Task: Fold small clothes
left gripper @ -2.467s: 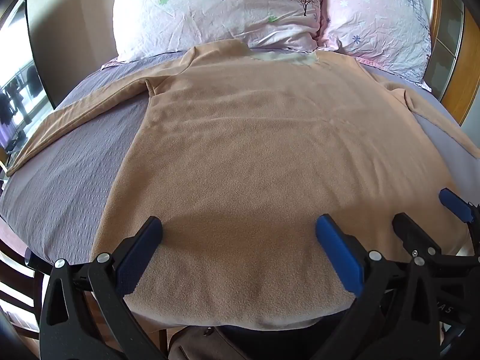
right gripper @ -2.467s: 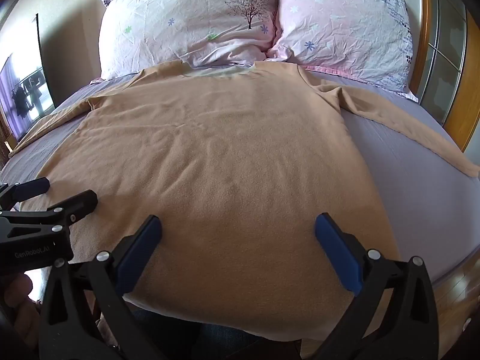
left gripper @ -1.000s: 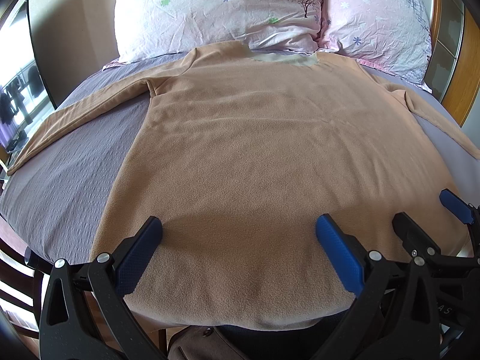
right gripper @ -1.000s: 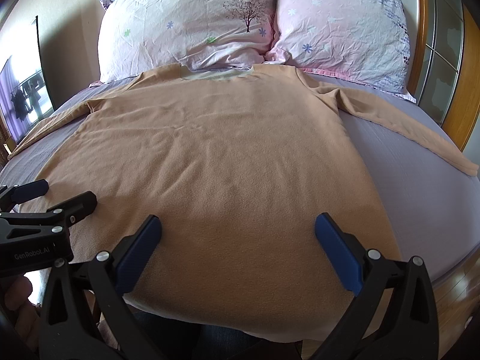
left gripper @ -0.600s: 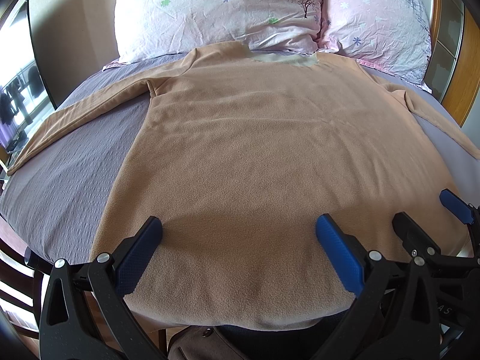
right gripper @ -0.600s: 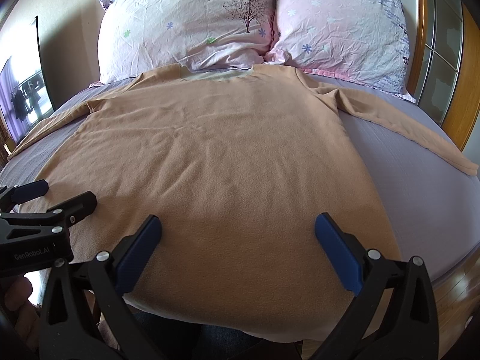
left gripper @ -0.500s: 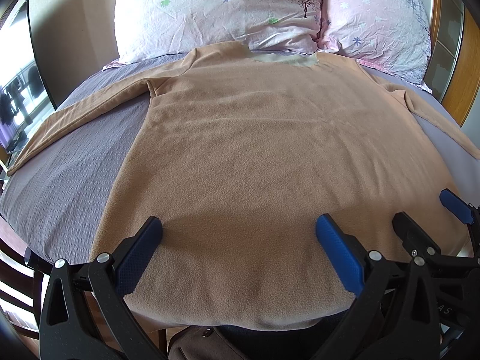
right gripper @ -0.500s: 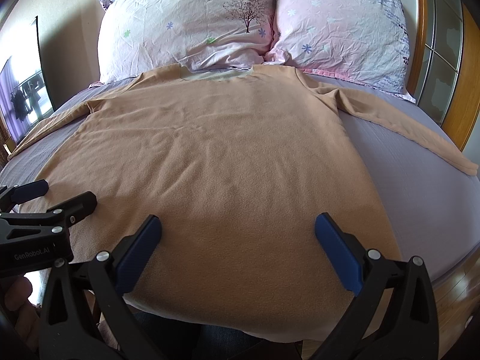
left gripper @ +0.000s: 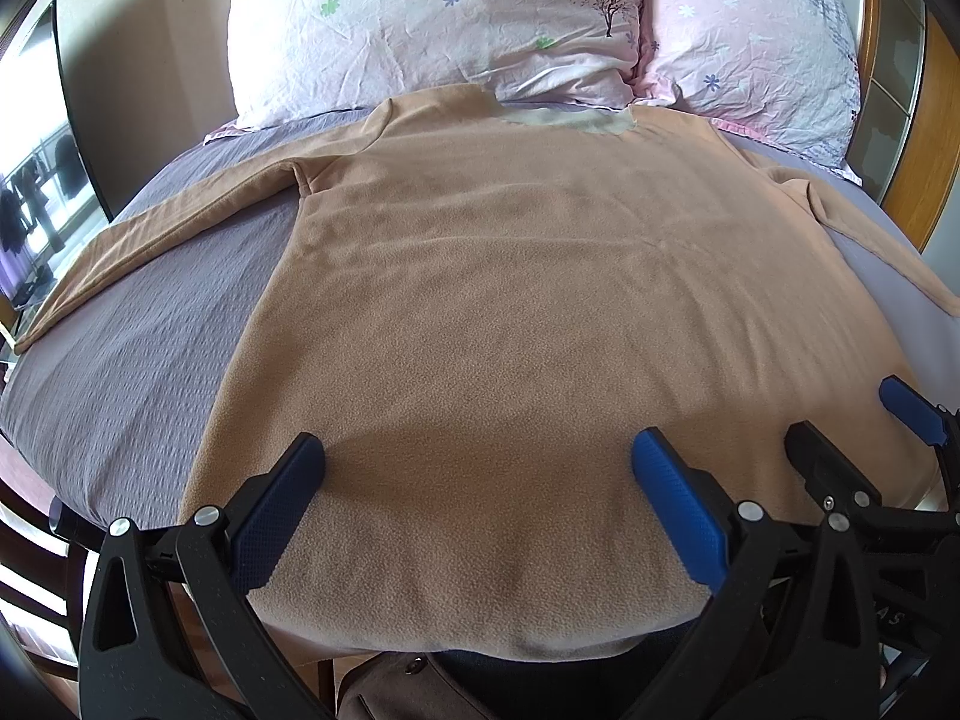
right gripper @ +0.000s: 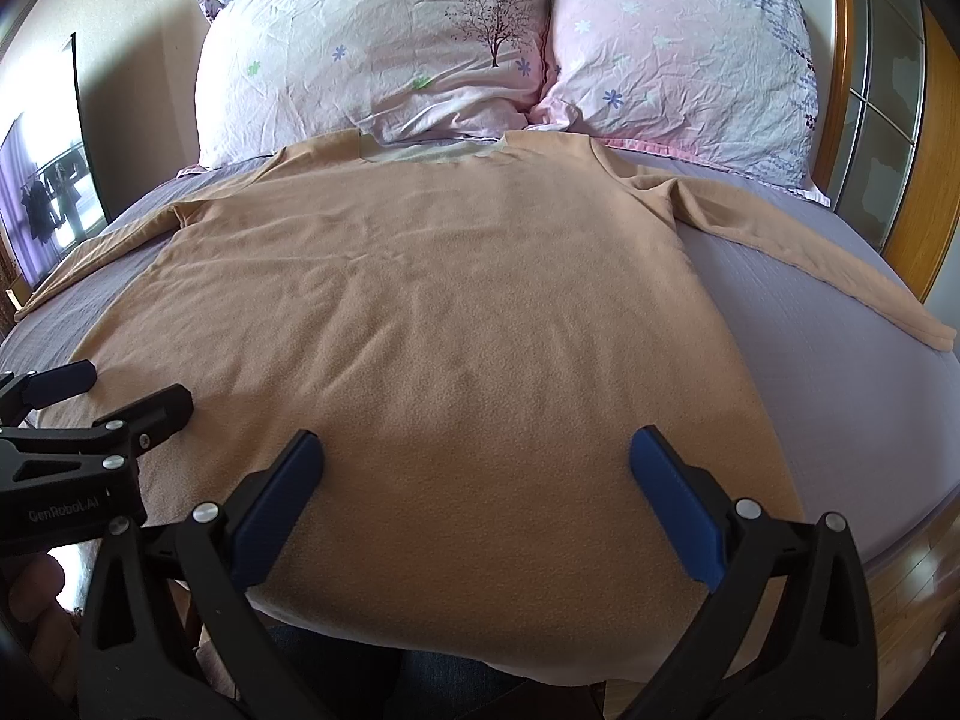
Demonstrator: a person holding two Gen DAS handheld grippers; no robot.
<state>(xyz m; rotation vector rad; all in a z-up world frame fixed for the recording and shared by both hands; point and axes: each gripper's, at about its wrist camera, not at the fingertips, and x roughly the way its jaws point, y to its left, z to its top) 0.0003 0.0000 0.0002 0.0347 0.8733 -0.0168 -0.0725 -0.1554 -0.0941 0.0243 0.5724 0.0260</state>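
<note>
A tan long-sleeved shirt [left gripper: 528, 300] lies flat on the bed, collar toward the pillows, both sleeves spread out to the sides; it also shows in the right wrist view [right gripper: 444, 324]. My left gripper [left gripper: 477, 462] is open and empty, hovering just above the shirt's hem near its left half. My right gripper [right gripper: 477, 462] is open and empty above the hem's right half. The right gripper also shows in the left wrist view [left gripper: 858, 420], and the left gripper in the right wrist view [right gripper: 114, 390].
A grey-purple bedsheet [left gripper: 138, 348] covers the bed. Two pink floral pillows [right gripper: 384, 54] [right gripper: 678, 54] stand at the headboard. A wooden frame with glass panes [right gripper: 888, 120] is on the right. A dark screen [left gripper: 36, 180] is at the left.
</note>
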